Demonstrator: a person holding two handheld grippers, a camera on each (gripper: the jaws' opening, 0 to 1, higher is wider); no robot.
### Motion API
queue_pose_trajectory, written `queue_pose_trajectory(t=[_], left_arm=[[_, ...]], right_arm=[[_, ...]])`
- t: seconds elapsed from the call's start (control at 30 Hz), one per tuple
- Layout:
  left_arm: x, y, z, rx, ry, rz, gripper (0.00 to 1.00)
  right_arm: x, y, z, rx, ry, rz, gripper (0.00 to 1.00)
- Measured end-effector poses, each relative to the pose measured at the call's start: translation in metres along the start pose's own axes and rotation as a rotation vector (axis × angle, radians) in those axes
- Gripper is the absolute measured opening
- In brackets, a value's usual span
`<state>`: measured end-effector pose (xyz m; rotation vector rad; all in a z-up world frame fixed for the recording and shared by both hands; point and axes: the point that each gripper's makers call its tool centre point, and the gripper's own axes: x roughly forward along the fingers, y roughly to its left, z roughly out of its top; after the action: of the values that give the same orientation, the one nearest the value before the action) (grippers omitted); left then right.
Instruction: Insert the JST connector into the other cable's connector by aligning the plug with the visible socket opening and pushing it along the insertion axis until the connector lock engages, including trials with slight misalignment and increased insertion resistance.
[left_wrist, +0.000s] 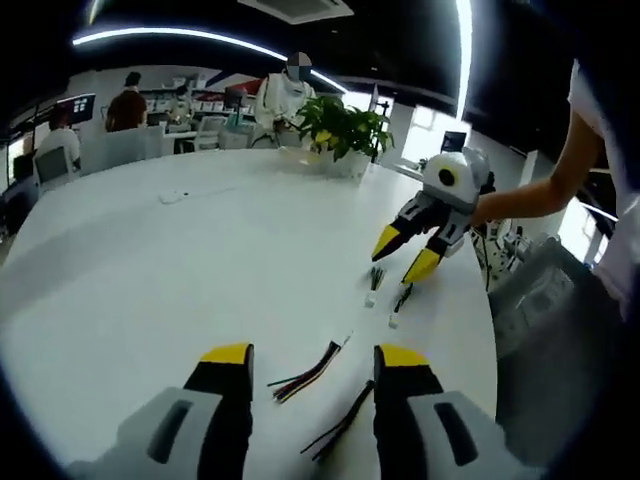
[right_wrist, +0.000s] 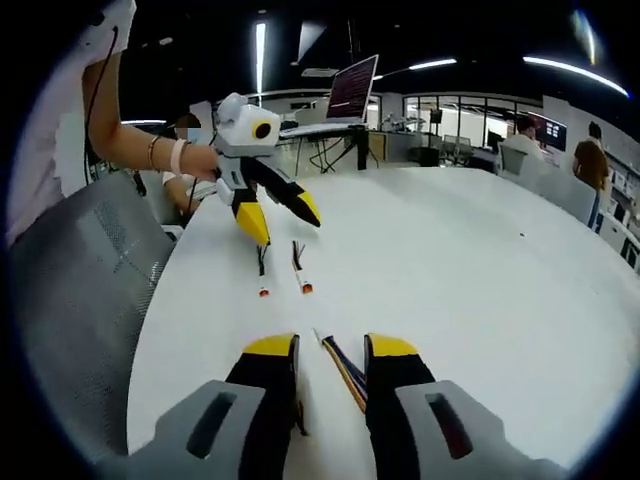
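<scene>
- Writing: none legible on cables or grippers — the laptop (right_wrist: 352, 92) screen shows lines too small to read.
- Left gripper (left_wrist: 312, 355): jaws apart, grasping nothing, above the white table (left_wrist: 180, 270); a multicoloured cable (left_wrist: 310, 372) and a dark cable (left_wrist: 340, 425) lie between them.
- Right gripper (right_wrist: 330, 346): jaws released; the multicoloured cable lies between its tips.
- 2 more short cables (left_wrist: 387, 293) lie side by side beyond, near the right gripper's tips.
- Containers: a white pot holds a green plant (left_wrist: 343, 127).
</scene>
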<state>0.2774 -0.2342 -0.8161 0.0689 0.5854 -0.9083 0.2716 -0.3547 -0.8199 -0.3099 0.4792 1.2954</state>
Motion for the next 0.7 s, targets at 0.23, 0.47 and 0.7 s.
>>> queue_pose_trajectory(t=[0.23,0.47,0.7], left_arm=[[0.008,-0.005,-0.001,0.023,-0.011,-0.036,0.41],[0.015,-0.005,-0.004,0.049,-0.011,-0.066,0.34],[0.018,-0.004,-0.003,0.048,-0.026,-0.075,0.3]], right_arm=[[0.007,0.0,-0.004,-0.028,0.011,0.033,0.23],[0.014,-0.001,-0.01,-0.033,0.024,0.052,0.22],[0.018,0.0,-0.012,-0.033,0.026,0.072,0.19]])
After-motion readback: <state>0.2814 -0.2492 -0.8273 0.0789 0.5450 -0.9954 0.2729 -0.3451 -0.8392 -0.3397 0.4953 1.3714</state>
